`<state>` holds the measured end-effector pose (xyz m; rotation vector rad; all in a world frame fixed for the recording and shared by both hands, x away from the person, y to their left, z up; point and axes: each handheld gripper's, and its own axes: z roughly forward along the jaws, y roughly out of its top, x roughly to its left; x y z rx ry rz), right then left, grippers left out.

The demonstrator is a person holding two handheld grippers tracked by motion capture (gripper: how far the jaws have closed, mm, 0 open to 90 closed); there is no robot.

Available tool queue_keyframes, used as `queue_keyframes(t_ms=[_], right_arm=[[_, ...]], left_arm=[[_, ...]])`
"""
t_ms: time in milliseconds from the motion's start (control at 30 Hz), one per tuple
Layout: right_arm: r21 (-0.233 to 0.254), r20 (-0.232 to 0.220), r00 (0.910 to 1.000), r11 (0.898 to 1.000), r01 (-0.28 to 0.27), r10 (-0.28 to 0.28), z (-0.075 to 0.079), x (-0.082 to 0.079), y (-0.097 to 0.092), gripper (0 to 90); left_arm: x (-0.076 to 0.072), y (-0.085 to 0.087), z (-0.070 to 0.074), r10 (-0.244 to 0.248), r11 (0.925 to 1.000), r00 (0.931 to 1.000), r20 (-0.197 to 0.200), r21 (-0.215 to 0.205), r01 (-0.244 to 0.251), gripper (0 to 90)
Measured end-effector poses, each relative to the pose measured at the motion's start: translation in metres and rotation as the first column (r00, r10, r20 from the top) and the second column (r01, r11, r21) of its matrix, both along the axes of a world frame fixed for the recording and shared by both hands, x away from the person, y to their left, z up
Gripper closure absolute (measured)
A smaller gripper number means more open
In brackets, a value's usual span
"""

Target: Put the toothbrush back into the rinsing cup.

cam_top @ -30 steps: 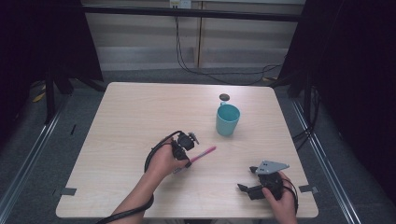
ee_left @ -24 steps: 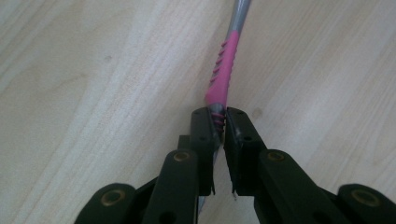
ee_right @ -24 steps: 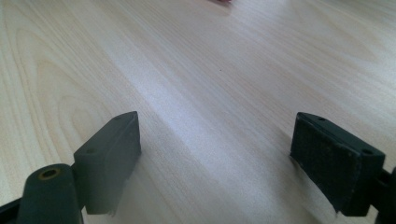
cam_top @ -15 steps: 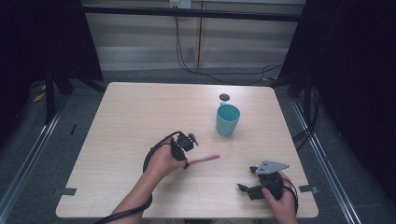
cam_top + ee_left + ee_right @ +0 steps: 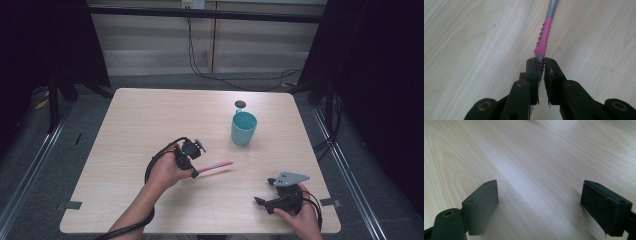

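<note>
Pink and grey plastic toothbrush (image 5: 543, 43), slim, with ribbed grip ridges along the pink handle: one item, clamped at its handle end between the black jaws of my left gripper (image 5: 540, 65), the rest reaching out over the table toward the cup. Teal cup (image 5: 243, 128), smooth, tapered, upright and open-mouthed, well apart from the brush; a small dark round disc (image 5: 240, 104) lies just behind it. My right gripper (image 5: 541, 207), matt black with flat pads and a grey three-cornered plate on top, rests near the table's front right corner, jaws wide apart with bare wood between them. Table (image 5: 150, 115): pale wood-grain laminate, square-cornered. Room: grey floor, black curtains at both sides, cables along the back wall. Compared with a second ago, the brush has swung flatter in the high view and my left hand sits slightly higher; my left jaws have just closed fully on the handle; the right gripper is unmoved.
</note>
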<state>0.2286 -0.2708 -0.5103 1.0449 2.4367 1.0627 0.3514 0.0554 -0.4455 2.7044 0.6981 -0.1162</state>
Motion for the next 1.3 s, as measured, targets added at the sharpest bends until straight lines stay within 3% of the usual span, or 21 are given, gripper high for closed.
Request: queue_keyframes(t_ms=[233,267,300,600,667,700,733,1100,1200,1233,1300], right_arm=[[-0.018,-0.01,0.9999,1.0,-0.01,0.01,0.002,0.001,0.001,14.9],[-0.03,-0.013,0.9997,0.999,-0.019,0.019,0.004,0.002,0.002,15.8],[-0.075,0.015,0.9994,0.997,-0.031,0.032,0.007,0.002,0.005,19.1],[-0.162,0.039,0.9948,0.983,-0.086,0.094,0.033,0.014,0.021,19.2],[-0.205,0.043,0.9923,0.973,-0.105,0.116,0.04,0.019,0.028,19.2],[-0.205,0.043,0.9923,0.973,-0.105,0.116,0.04,0.019,0.028,19.2],[-0.233,0.056,0.9888,0.965,-0.121,0.138,0.044,0.022,0.033,19.7],[-0.289,0.093,0.9724,0.94,-0.179,0.214,0.058,0.031,0.053,22.3],[-0.308,0.107,0.9649,0.931,-0.197,0.24,0.061,0.033,0.06,22.6],[-0.326,0.118,0.9576,0.921,-0.213,0.263,0.065,0.034,0.065,23.4],[-0.339,0.12,0.9519,0.913,-0.227,0.282,0.067,0.035,0.068,24.6]], left_arm=[[-0.001,0.003,0.003,-0.006,0.9999,1.0,-0.006,-0.013,0.005,82.5],[-0.001,0.003,0.003,-0.006,0.9999,1.0,-0.004,-0.012,0.006,82.5],[-0.001,0.003,0.003,-0.006,0.9999,0.9999,-0.012,-0.016,0.006,82.5],[-0.001,0.0,0.003,-0.02,0.9997,0.9996,-0.021,-0.016,0.02,82.5],[-0.002,0.0,0.003,-0.023,0.9995,0.9994,-0.026,-0.022,0.023,82.5],[-0.002,0.0,0.003,-0.022,0.9994,0.9994,-0.028,-0.028,0.021,82.5],[-0.002,0.0,0.003,-0.024,0.9994,0.9992,-0.031,-0.026,0.023,82.5],[-0.003,0.0,0.005,-0.026,0.9991,0.9989,-0.04,-0.035,0.024,82.5],[-0.004,-0.001,0.005,-0.023,0.999,0.9985,-0.05,-0.038,0.021,82.5],[-0.003,-0.002,0.005,-0.029,0.9989,0.9985,-0.046,-0.038,0.027,82.5],[-0.004,-0.004,0.005,-0.035,0.9987,0.9982,-0.049,-0.039,0.033,82.5]])
